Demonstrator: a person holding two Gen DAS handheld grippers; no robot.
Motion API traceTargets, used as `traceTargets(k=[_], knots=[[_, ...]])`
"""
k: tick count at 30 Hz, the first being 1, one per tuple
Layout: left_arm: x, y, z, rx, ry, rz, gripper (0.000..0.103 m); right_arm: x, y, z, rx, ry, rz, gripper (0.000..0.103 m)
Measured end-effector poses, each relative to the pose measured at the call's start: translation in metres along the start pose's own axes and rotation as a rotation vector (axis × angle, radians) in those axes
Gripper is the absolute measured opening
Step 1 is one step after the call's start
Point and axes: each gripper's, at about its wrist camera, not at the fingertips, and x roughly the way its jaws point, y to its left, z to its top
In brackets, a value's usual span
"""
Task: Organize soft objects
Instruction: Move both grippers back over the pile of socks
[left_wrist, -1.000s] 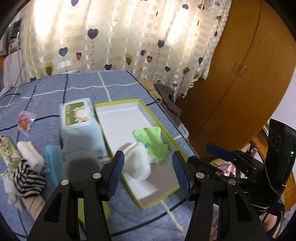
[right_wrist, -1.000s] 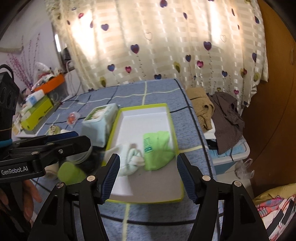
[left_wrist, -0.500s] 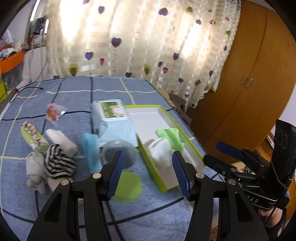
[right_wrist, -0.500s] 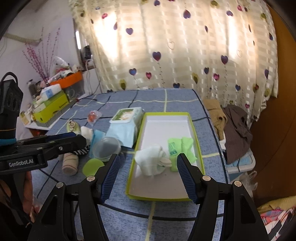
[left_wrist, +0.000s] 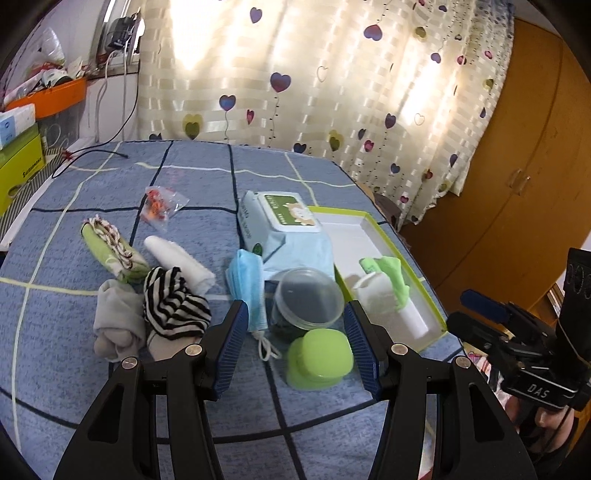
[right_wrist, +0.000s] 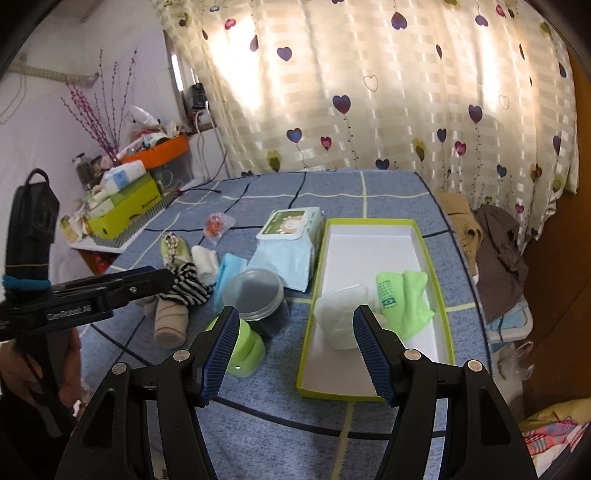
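Nearest us, both tools are spread and hold nothing: the left tool (left_wrist: 293, 343) hangs over the clutter on the bed (left_wrist: 110, 387), the right tool (right_wrist: 291, 350) before the tray (right_wrist: 373, 391).

Just past the left tool sit a green lid (left_wrist: 319, 360) and a clear tub (left_wrist: 306, 299), with a blue mask (left_wrist: 245, 284) beside them. To their left lies the unsorted pile: a striped sock (left_wrist: 173, 302), a grey sock (left_wrist: 114, 317), a white roll (left_wrist: 179, 260) and a green roll (left_wrist: 110, 251).

In the tray a white cloth (right_wrist: 341, 321) and a green cloth (right_wrist: 404, 295) already rest, so we judge ourselves between picks, about to reach for another soft item. The next move calls for steering the left tool towards the pile and closing on one sock only, clear of the tub.

Farther off lie a wipes pack (left_wrist: 280, 218) and a small bag (left_wrist: 160, 203).

"GenRobot.AI" reads on the left tool's body in the right view; "DAS" on the right tool in the left view. The pack's print is too small to read.
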Motion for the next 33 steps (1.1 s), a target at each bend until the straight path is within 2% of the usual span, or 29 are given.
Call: traceTargets(k=[6,19,33], knots=[[-0.003,0.015,0.001,-0.015,-0.004,0.009,0.055,0.001,0.007,0.005,-0.008,-0.005,0.024,0.064],[-0.012,0.067,-0.004,-0.102,-0.017,0.09,0.055,0.027,0.035,0.017,-0.052,0.034,0.1,0.064],[-0.02,0.132,-0.015,-0.214,-0.019,0.187,0.055,0.07,0.094,0.034,-0.166,0.084,0.199,0.064]])
